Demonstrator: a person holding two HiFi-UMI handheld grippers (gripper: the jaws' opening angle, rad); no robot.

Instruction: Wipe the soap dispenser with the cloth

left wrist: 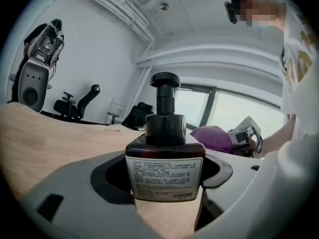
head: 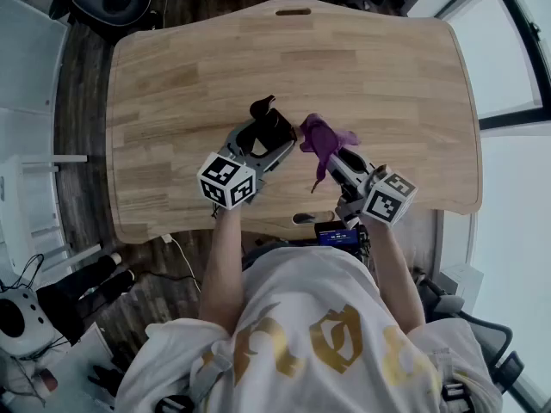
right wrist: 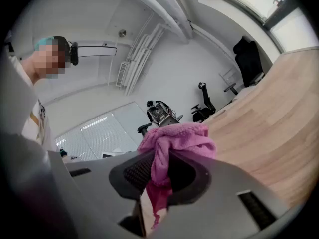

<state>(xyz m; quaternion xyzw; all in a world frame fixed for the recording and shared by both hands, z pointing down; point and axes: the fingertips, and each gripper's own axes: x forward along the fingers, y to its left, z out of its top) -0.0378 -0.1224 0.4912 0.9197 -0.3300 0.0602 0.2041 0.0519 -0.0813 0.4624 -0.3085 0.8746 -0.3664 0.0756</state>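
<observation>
Dispenser [head: 265, 110] sat upright near table's [head: 387, 76] front edge in head view, left gripper [head: 269, 143] around it, cloth [head: 323, 140] just beside, held by right gripper [head: 344, 166], left gripper view showed jaws clamped on dispenser [left wrist: 165, 153], right gripper view showed jaws pinching cloth [right wrist: 172, 148].

Soap dispenser [left wrist: 165, 133] label [left wrist: 164, 179] print too small, unreadable.

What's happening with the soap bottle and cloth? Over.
Left gripper shut on soap dispenser. Right gripper shut on pink cloth, close beside it. Nothing in the way.
</observation>
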